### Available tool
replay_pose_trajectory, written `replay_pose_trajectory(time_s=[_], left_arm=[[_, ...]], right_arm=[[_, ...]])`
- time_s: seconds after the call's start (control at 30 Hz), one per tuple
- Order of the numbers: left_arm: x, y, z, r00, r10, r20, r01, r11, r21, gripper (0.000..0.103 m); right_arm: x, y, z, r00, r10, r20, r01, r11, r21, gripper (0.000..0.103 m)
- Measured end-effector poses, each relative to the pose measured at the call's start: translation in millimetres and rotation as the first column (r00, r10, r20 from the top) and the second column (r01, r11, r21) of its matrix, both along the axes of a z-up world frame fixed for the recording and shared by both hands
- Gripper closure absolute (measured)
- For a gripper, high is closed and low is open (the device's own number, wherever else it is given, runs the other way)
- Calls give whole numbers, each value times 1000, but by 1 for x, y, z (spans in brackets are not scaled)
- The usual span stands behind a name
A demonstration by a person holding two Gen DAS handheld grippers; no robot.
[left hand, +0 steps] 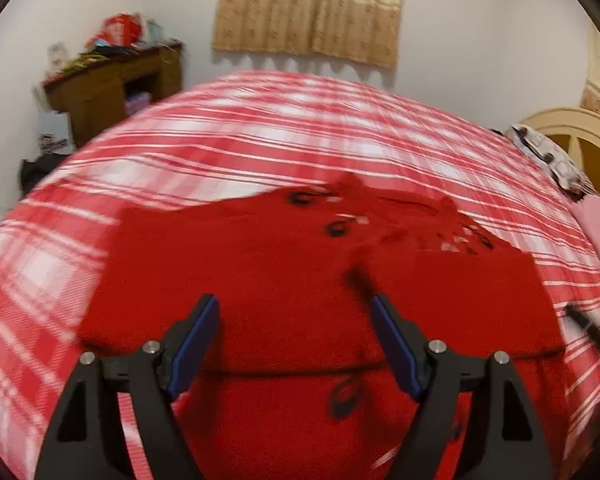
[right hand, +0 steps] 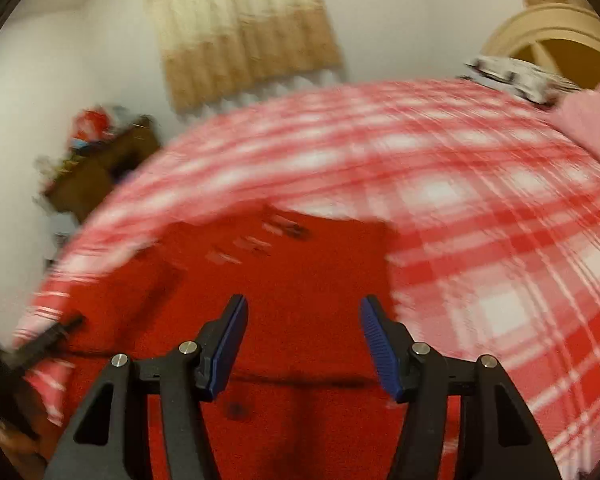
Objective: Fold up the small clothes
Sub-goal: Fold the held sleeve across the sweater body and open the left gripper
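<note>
while red garment [left hand: 284, 264] lies on plaid bedspread [left hand: 260, 128], left hand-held gripper [left hand: 296, 312] and right hand-held gripper [right hand: 304, 312] agape, empty

Dim warm indoor light; heavy motion blur; fisheye bending, dark corners.

The red garment [left hand: 292, 280] with small black-and-white markings lies flat, partly folded, on the red-and-white plaid bedspread [left hand: 260, 128].
</note>
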State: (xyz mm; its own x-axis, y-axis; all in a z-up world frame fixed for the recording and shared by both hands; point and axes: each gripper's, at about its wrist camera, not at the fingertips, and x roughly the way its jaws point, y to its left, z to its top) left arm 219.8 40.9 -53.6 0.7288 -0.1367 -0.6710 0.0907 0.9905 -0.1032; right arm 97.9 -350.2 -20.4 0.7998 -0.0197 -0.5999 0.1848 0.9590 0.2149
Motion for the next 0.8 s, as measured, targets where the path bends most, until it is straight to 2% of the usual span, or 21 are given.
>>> replay_pose_trajectory(time_s=[0.03,0.13,0.23,0.27,0.33,0.47,0.6,0.8], left_arm=[[-5,9,-1,999,33,5,-33,999,1,18],[-15,36,-6,993,119,-17,-119,992,-30,18],[-21,54,-13,987,155,-37,-157,986,-53,18],[-20,55,-15,987,157,-39,-159,986,-48,18],[-22,56,-21,986,161,-45,-162,987,-24,18],[-21,65,-32,981,177,-77,-179,984,-21,18],[-17,71,-39,978,180,-104,-186,981,-51,18],[-16,70,-41,980,172,-100,-178,982,-55,17]], right_arm=[[12,13,7,998,67,-1,-67,997,31,39],[46,47,5,985,165,-51,-162,985,62,39],[71,83,-3,964,250,-92,-242,967,84,39],[83,102,-9,948,294,-123,-284,954,91,39],[97,129,-20,927,324,-187,-317,946,68,39],[120,173,-36,915,295,-274,-321,945,-56,39],[136,174,-51,905,254,-340,-294,953,-72,39],[119,117,-49,950,206,-233,-185,977,108,39]])
